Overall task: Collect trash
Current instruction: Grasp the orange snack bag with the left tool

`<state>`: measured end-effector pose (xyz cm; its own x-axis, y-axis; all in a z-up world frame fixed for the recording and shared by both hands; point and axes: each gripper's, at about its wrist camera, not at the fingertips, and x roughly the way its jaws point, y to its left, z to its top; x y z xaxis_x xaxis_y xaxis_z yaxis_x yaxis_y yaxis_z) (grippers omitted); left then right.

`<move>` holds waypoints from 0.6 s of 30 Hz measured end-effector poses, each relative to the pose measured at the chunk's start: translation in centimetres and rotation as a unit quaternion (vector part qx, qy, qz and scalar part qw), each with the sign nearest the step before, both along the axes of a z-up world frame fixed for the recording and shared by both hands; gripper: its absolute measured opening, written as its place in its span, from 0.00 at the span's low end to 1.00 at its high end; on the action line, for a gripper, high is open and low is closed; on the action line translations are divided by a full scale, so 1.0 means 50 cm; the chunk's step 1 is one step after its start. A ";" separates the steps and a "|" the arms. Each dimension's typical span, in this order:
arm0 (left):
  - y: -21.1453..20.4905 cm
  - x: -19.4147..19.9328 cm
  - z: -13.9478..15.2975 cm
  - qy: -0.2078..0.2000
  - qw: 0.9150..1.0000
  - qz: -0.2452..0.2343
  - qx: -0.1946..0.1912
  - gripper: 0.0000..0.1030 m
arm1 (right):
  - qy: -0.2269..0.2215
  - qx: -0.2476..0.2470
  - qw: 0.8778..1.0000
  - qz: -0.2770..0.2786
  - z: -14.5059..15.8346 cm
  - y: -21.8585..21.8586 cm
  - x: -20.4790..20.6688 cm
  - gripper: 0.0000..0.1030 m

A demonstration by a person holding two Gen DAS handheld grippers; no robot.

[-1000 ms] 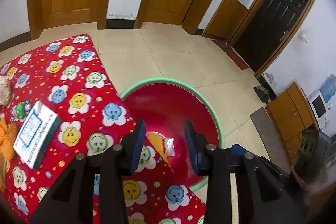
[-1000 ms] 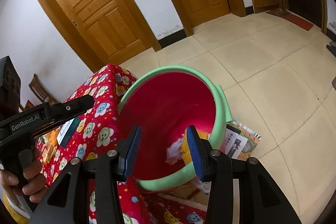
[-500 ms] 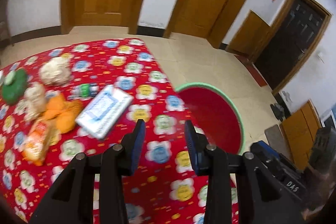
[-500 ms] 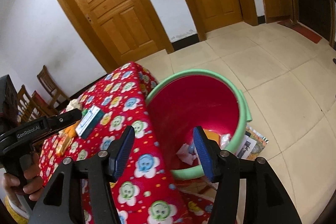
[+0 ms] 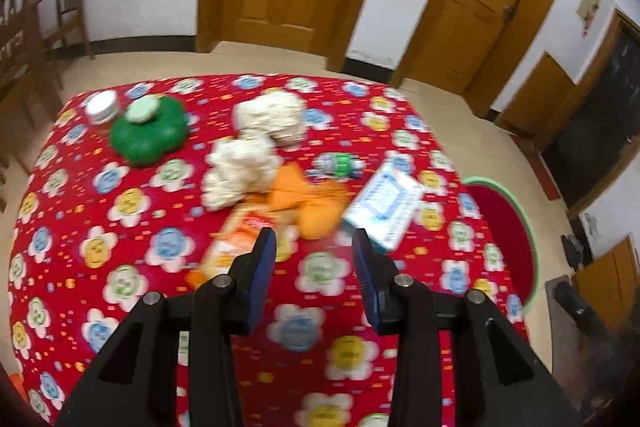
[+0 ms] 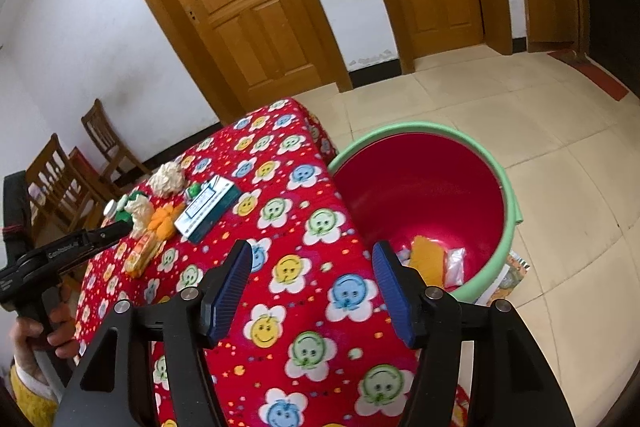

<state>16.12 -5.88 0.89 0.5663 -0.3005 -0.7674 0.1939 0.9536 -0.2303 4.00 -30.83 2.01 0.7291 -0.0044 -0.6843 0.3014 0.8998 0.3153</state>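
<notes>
Left claw [image 5: 314,259] swung from red bin [image 6: 420,187] to table litter, both claws widening, empty, "GenRobot.AI" on its handle.

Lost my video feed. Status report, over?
Left gripper and right gripper open, both empty. Wrappers already in red bin; more trash on table. Nothing in the way.

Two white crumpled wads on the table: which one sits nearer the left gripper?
The nearer wad, touching the orange wrappers; the other wad lies farther back, toward the doors. The left gripper is open.

Blurred and cut off

We cannot read the box [image 5: 383,211]; the table [image 6: 320,339] hides part of the bin [image 6: 505,187].
</notes>
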 end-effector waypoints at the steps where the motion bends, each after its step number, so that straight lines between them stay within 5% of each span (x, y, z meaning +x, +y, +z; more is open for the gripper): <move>1: 0.008 0.002 -0.005 0.002 1.000 0.005 0.001 0.42 | 0.002 -0.001 1.000 0.002 -0.002 0.006 0.004 0.62; 12: 0.034 0.048 -0.087 0.031 0.998 0.017 0.056 0.45 | 0.020 -0.012 1.000 0.010 -0.010 0.044 0.030 0.64; 18: 0.048 0.063 -0.103 0.041 0.999 0.021 0.028 0.48 | 0.027 -0.017 0.999 0.017 -0.008 0.059 0.043 0.64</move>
